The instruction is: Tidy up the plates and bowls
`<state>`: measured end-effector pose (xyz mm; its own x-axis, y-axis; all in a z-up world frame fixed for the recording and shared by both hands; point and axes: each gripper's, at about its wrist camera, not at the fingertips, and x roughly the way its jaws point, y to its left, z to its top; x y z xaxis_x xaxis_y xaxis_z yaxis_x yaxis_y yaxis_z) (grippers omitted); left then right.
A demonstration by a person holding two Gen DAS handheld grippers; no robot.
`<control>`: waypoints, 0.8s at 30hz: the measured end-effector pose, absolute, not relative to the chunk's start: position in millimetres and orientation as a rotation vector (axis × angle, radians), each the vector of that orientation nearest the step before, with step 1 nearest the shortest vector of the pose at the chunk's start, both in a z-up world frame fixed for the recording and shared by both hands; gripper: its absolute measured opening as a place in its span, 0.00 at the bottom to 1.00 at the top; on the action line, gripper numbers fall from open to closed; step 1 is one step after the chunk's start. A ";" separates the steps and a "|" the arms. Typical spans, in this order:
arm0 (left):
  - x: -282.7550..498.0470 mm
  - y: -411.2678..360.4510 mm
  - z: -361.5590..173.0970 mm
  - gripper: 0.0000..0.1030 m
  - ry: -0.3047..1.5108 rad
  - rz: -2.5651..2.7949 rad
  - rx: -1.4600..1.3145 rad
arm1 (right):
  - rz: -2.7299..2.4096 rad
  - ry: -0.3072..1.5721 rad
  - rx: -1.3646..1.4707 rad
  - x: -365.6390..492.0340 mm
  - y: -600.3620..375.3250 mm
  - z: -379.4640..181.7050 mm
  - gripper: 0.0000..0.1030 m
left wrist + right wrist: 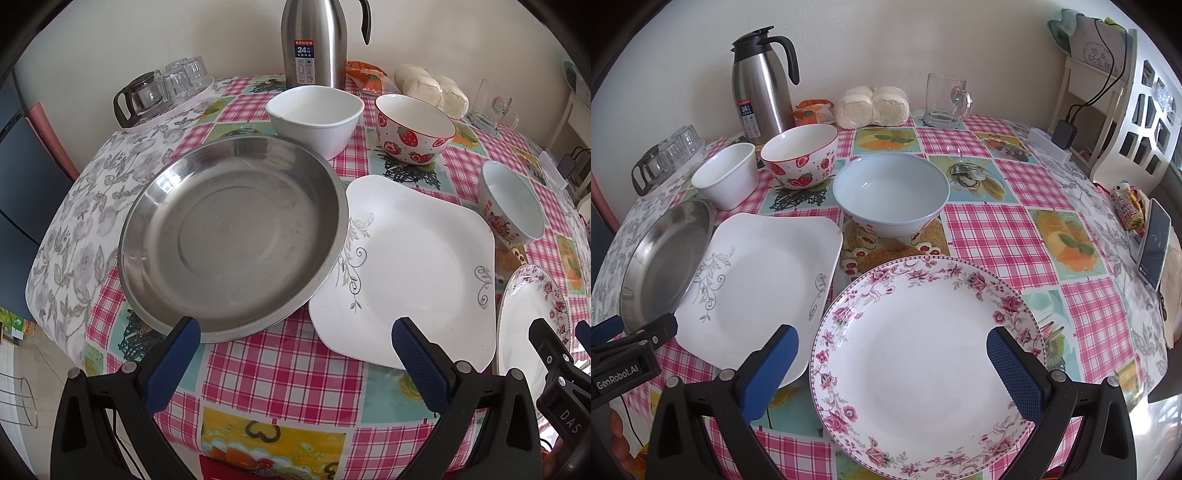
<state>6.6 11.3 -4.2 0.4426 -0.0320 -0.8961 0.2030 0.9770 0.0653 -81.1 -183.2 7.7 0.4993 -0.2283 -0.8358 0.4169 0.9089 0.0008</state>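
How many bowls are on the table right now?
3: a plain white bowl near the thermos, the strawberry bowl beside it, and a pale blue bowl behind the floral plate. None appear hidden.

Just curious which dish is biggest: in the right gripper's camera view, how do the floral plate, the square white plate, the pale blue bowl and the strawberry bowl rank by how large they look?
1. floral plate, though it is nearest
2. square white plate
3. pale blue bowl
4. strawberry bowl, though it sits farther back
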 end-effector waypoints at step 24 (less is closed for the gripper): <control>8.1 19.7 -0.2 1.00 1.096 -0.148 0.134 | -0.399 0.993 0.202 -80.2 -182.1 4.1 1.00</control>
<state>8.1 19.7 -0.2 0.4489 -0.0532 -0.8920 0.1853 0.9821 0.0347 -80.2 -182.1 4.1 0.4814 -0.2338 -0.8448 0.4154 0.9095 -0.0150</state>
